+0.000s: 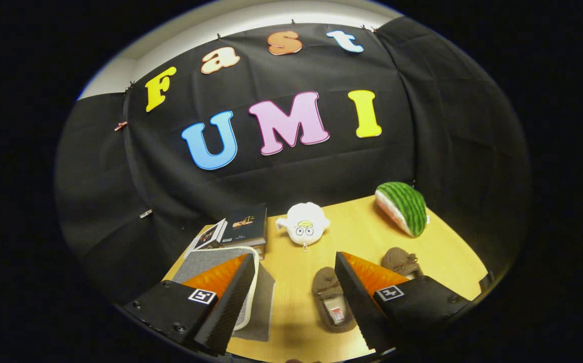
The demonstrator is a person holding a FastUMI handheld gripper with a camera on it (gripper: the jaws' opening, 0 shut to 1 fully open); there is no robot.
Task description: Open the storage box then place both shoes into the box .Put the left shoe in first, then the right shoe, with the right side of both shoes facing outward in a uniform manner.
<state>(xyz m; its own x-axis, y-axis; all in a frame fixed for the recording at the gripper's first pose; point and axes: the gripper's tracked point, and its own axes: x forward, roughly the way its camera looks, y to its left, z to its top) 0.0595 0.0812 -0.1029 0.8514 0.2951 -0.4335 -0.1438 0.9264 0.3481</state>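
Tool (291, 282): fingers spread apart, gripping nothing, held above the surface's near edge.
Surface (291, 312): pale wood.
Box (221, 262): grey, lid shut, at the left edge, partly behind the left finger.
Shoes: brown; one (329, 297) between the fingers, the other (400, 261) beyond the right finger.
Books (236, 229): behind the box.
White plush (302, 223): far middle.
Watermelon plush (402, 207): far right corner.
Room: black cloth wall (95, 201) behind the surface.

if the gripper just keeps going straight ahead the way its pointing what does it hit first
Probably the white plush toy, standing on the table straight beyond the open gripper. The nearer brown shoe lies low by one finger and might get brushed first; depth is unclear.
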